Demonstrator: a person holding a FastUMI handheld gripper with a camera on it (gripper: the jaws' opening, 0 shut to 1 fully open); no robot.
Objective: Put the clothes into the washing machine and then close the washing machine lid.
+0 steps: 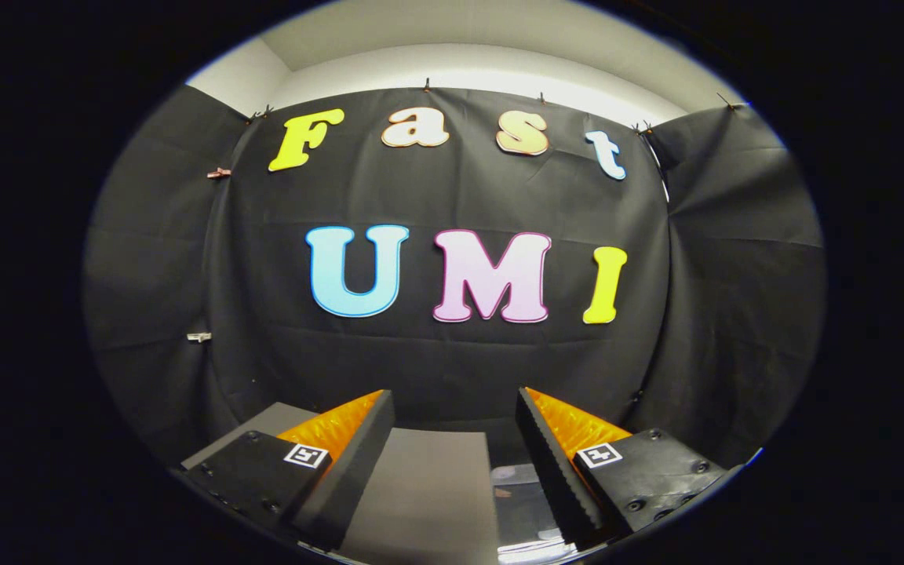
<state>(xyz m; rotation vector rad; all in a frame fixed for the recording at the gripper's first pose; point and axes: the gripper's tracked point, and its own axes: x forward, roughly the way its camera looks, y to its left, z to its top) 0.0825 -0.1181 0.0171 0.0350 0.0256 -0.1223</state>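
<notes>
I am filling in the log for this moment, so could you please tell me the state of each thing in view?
gripper: open, fingers apart, nothing between them, aimed at the wall.
grey top: flat, below the fingers.
glossy panel: beside the grey top; open or shut cannot be told.

Dim booth, bright overhead glow, sharp centre, fisheye bending at edges.

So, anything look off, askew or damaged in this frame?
Nothing stands out. The gripper is open and holds nothing, its fingers apart over a flat grey top with a glossy panel beside it. No spill or damage shows.
</notes>
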